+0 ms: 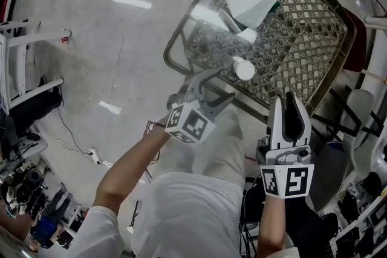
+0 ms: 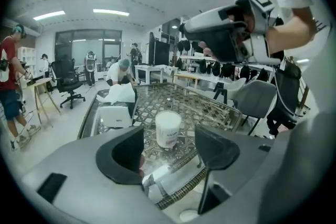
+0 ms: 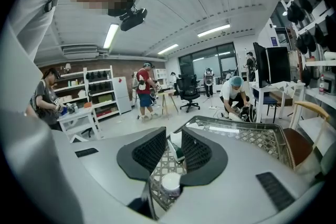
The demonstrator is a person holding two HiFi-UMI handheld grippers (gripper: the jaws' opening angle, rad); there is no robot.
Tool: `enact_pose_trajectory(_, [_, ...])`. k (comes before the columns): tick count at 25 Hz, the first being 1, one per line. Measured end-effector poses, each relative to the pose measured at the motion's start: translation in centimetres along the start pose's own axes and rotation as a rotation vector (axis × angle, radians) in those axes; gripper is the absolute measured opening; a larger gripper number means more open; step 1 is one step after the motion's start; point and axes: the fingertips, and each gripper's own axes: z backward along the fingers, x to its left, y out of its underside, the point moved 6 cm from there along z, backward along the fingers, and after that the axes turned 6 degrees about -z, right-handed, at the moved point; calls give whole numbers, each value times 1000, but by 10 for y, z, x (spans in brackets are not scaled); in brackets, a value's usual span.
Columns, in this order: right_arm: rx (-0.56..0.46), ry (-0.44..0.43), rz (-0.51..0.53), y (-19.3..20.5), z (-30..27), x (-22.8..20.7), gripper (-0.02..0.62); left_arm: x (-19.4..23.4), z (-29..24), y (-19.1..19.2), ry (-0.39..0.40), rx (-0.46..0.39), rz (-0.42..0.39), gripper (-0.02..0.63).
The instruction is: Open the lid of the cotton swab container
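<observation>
Glass over woven wicker makes up the surface (image 1: 302, 39), and the white cotton swab container (image 1: 244, 68) stands upright on it near the edge closest to you, its lid on, so the opening step proper has not begun: this looks like the approach. Your left gripper (image 1: 214, 86) is just short of the container with its jaws spread wide and nothing between the pads. Your right gripper (image 1: 288, 103) is further back and to the side, its jaws drawn near each other with a slim gap and empty too. The next move, I'd judge, calls for one set of jaws to close on the body and hold it steady while the other takes the lid (you will have to widen the right jaws first if they are to go round it). From the left gripper view you get what the head view lacks: the container side-on, framed squarely between the two pads but still beyond them, with print on its wall too small to read. The right gripper view sets it low, beneath the gap rather than in it. Only the head view shows the white packet (image 1: 253, 2) lying well apart, further across the surface.
</observation>
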Motion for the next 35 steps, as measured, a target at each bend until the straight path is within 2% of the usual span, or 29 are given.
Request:
enact_pose_trajectory(10, [25,18,-30,26,-5,-21,64,3,-60,26,47,55,-61,296])
enact_pose_trajectory(21, [45,26,-35,28,-7,-38,64,6,-96,25,58,84,-100,296])
enact_pose_trajectory(25, [42,23,-33,25,-7,-38,64,6,-95,23,47,72,-123,249])
enact_pose_trajectory(35, [32,27,-35,19,2,-42,64,7,-88,8,27,49,-54,244])
